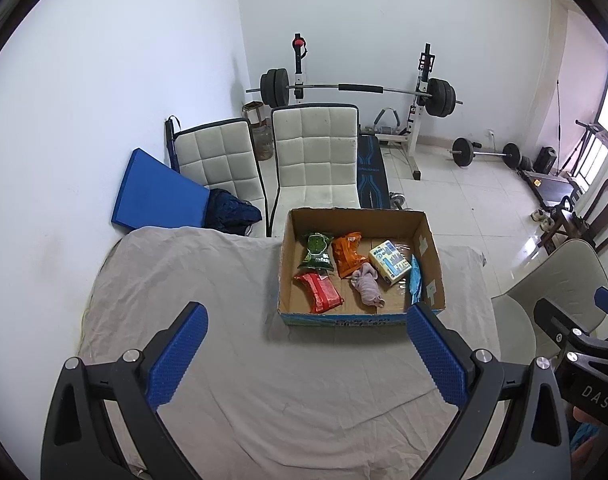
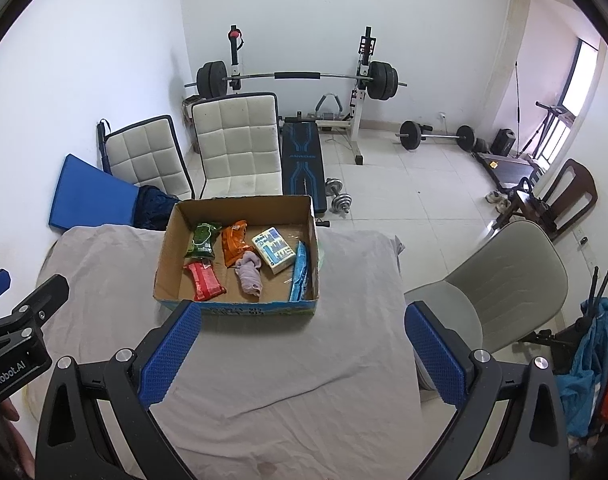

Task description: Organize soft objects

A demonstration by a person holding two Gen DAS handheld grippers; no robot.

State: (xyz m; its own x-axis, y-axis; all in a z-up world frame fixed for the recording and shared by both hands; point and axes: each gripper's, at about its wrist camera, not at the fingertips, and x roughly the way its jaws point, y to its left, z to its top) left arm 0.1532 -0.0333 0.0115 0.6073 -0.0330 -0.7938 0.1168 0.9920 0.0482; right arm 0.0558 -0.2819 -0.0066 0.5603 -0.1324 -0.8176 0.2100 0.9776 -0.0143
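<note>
An open cardboard box (image 1: 287, 268) (image 2: 167, 256) sits on the cloth-covered table (image 1: 263, 380) (image 2: 283, 360). Inside lie a green packet (image 1: 316, 251) (image 2: 202, 240), an orange packet (image 1: 347, 254) (image 2: 233, 242), a red packet (image 1: 319, 293) (image 2: 206, 281), a pink cloth (image 1: 368, 284) (image 2: 249, 274), a white-and-blue tissue pack (image 1: 390, 266) (image 2: 273, 254) and a blue pack (image 1: 416, 280) (image 2: 299, 276) against the right wall. My left gripper (image 1: 306, 354) is open and empty, in front of the box. My right gripper (image 2: 304, 354) is open and empty, also in front of the box.
Two white padded chairs (image 1: 316, 152) (image 2: 239, 144) stand behind the table, with a blue mat (image 1: 155, 192) leaning on the wall. A grey chair (image 2: 504, 280) stands to the right. A barbell rack (image 1: 356, 88) and weights are at the back.
</note>
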